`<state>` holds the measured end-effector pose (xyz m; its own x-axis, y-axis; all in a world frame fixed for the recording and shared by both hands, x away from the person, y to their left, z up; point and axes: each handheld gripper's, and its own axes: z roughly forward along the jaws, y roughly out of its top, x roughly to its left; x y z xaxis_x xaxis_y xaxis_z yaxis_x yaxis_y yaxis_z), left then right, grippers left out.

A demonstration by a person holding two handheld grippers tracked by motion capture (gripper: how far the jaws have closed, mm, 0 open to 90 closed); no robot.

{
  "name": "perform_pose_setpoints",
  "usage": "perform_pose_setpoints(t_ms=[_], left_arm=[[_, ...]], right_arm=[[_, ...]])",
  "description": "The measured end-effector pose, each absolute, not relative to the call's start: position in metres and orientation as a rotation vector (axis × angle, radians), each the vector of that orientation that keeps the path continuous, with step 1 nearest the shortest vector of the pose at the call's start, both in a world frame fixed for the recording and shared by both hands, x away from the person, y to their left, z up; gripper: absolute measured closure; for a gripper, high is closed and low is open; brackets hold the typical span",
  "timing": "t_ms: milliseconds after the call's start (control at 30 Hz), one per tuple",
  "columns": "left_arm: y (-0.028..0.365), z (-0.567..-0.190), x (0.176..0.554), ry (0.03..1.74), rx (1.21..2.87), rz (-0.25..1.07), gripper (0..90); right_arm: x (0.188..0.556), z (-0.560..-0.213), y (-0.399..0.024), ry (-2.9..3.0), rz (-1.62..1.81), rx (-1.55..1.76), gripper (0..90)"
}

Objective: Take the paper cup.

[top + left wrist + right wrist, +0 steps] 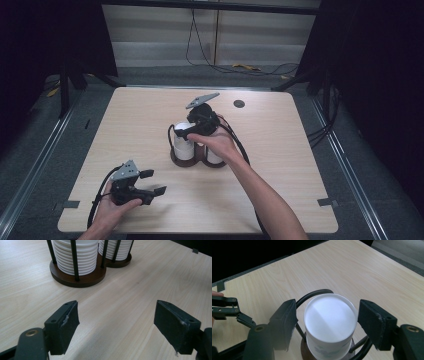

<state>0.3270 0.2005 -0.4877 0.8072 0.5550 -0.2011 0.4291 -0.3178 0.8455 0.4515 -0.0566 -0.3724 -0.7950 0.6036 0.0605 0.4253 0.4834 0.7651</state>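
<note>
High view: wooden table (150, 110), pale grain, rounded corners, a small dark round inset (239, 104) near its far edge. Cup holder (181, 159) sits mid-table, a dark brown double base with black upright rods; two stacks of white cups in it side by side. Left stack of cups (183, 145) stands taller than the right stack (214, 156). Right gripper (186, 132) is over the left stack, pointing down; in the right gripper view its jaws flank the upturned top cup (329, 320), a thin gap showing on each side, pads not pressing. Left gripper (156, 182) rests low at the near left of the table, well apart from the holder, jaws spread wide with bare table between them.
</note>
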Motion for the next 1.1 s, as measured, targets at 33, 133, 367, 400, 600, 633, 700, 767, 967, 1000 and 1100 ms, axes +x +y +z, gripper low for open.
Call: perform_pose_setpoints(t_ms=[33,133,367,400,600,633,700,767,967,1000,1100], left_arm=[[0.201,-0.488,0.327,0.735,1.963,0.146,20.7],[0.2,-0.488,0.327,0.734,1.959,0.123,22.9],[0.197,-0.487,0.326,0.704,1.96,0.088,23.7],[0.197,-0.487,0.326,0.703,1.962,0.087,23.7],[0.197,-0.486,0.325,0.704,1.961,0.088,17.5],[0.197,-0.486,0.325,0.704,1.961,0.088,16.9],[0.197,-0.486,0.325,0.692,1.969,0.098,17.2],[0.197,-0.486,0.325,0.695,1.968,0.095,17.5],[0.198,-0.487,0.326,0.701,1.971,0.078,17.5],[0.198,-0.487,0.326,0.705,1.969,0.076,17.5],[0.199,-0.487,0.327,0.703,1.967,0.073,17.5]], right_arm=[[0.452,-0.373,-0.056,2.515,1.197,0.887,31.8],[0.454,-0.374,-0.056,2.515,1.187,0.89,31.6],[0.456,-0.377,-0.053,2.527,1.161,0.89,30.7],[0.456,-0.377,-0.053,2.529,1.147,0.89,30.5],[0.459,-0.381,-0.051,2.552,1.113,0.899,30.3],[0.459,-0.381,-0.051,2.552,1.113,0.899,30.3],[0.46,-0.384,-0.048,2.563,1.104,0.89,29.9],[0.46,-0.386,-0.046,2.57,1.094,0.889,30.0],[0.462,-0.388,-0.045,2.586,1.074,0.898,31.0],[0.463,-0.389,-0.044,2.593,1.055,0.889,32.3],[0.462,-0.39,-0.043,2.6,1.029,0.888,32.6]])
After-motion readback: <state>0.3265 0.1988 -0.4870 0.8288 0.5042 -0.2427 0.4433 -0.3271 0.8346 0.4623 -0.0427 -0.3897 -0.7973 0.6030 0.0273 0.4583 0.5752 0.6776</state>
